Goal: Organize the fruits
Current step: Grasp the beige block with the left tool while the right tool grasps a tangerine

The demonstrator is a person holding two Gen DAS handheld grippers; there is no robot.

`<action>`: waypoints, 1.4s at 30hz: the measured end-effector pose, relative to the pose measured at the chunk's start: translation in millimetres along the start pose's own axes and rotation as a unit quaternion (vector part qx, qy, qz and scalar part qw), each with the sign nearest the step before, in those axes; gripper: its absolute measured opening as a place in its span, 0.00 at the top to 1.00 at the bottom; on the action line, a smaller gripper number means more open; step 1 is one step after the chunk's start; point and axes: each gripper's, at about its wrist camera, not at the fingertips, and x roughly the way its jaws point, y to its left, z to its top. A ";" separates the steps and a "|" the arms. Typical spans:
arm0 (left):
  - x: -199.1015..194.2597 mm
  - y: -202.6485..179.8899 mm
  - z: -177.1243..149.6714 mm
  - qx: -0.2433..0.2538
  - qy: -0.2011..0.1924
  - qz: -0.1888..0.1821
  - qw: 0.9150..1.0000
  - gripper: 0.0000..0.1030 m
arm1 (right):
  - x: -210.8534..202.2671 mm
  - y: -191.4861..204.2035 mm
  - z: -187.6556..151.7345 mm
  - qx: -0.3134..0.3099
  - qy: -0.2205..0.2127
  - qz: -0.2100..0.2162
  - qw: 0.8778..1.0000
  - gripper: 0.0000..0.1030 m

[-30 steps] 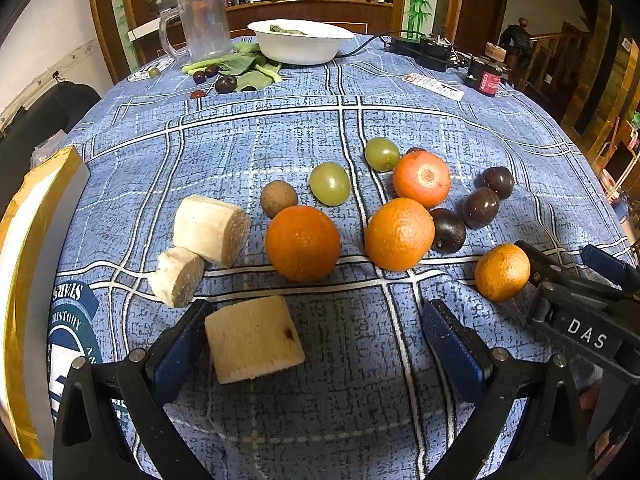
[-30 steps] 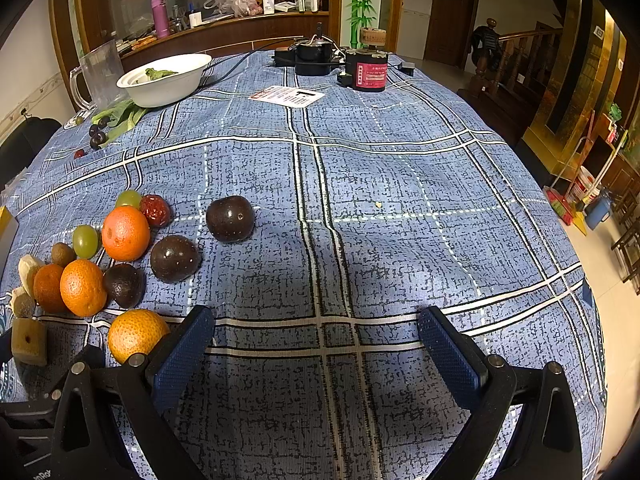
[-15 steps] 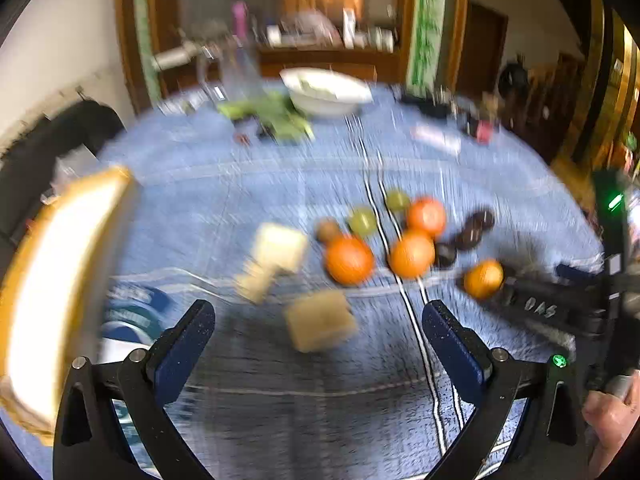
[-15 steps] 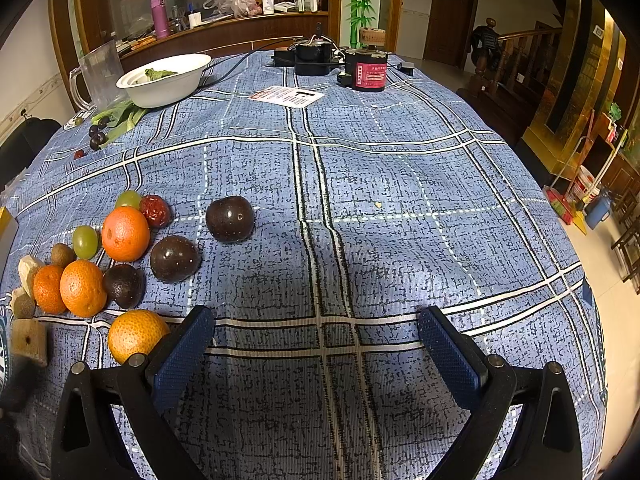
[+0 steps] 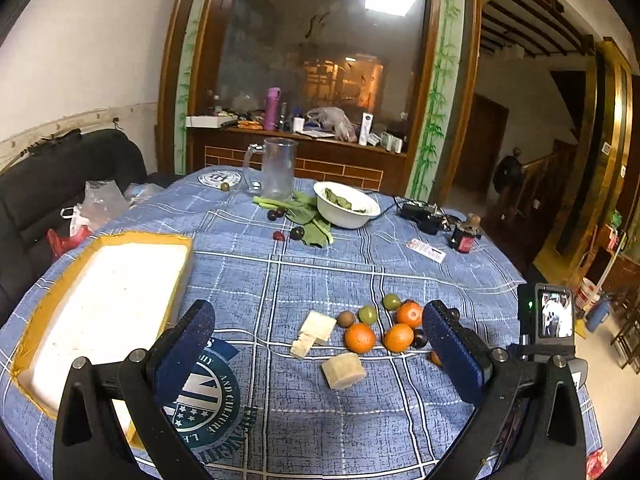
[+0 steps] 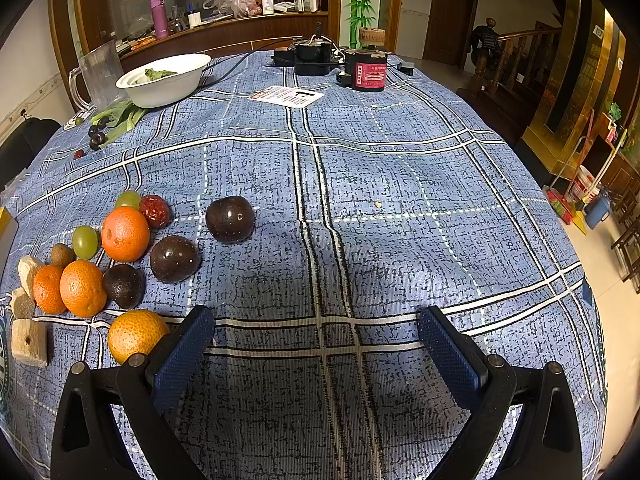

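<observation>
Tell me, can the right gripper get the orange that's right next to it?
Probably yes. The right gripper is open and empty, and the orange sits by its left finger with nothing on top; it only needs to shift left.

Left gripper point(image 5: 320, 354) is hanging above the table point(image 5: 256, 280) with its jaws spread wide and nothing between them. Fruits point(image 5: 380, 326) are lying clustered towards the table's right edge: oranges point(image 5: 360, 337), green grapes point(image 5: 367, 314), a kiwi point(image 5: 345, 319) and dark plums point(image 5: 419, 337), several touching. Three pale cut pieces point(image 5: 343, 365) are sitting just left of them. A foam tray point(image 5: 100, 304) with a yellow rim is occupying the left edge. Near the far edge, a white bowl point(image 5: 346, 209) holding greens is standing beside a glass mug point(image 5: 278, 168), with leaves point(image 5: 310, 224) and small dark fruits lying in front. The right gripper's camera point(image 5: 548, 318) is showing at the right edge.
</observation>
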 end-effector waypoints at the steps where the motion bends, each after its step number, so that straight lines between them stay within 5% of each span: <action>1: 2.2 -2.1 0.9 0.008 0.008 0.004 1.000 0.00 | 0.1 0.3 0.2 0.000 0.000 0.000 1.000 0.01; 14: -61.3 9.9 12.8 0.037 -0.091 0.019 0.995 0.00 | 1.0 -0.9 4.2 0.003 0.019 -0.006 1.000 0.05; 20: -76.1 25.3 16.2 0.039 -0.107 0.036 0.993 0.00 | -69.7 12.8 -10.7 0.016 -0.100 -0.003 0.995 0.09; 24: -77.1 35.6 19.5 0.035 -0.114 0.058 0.991 0.00 | -123.7 34.9 -30.9 -0.002 -0.195 0.003 0.981 0.05; 28: -61.8 51.3 22.7 0.022 -0.070 0.049 0.996 0.00 | -121.1 48.2 -39.1 -0.038 -0.170 0.033 0.984 0.04; 35: -27.2 86.9 11.1 -0.016 0.004 0.056 0.998 0.00 | -107.1 26.0 -47.7 -0.007 -0.115 0.115 0.987 0.04; 42: 7.6 76.9 -5.7 -0.016 0.068 -0.001 0.998 0.01 | -97.5 23.0 -51.4 -0.017 -0.087 0.154 0.984 0.24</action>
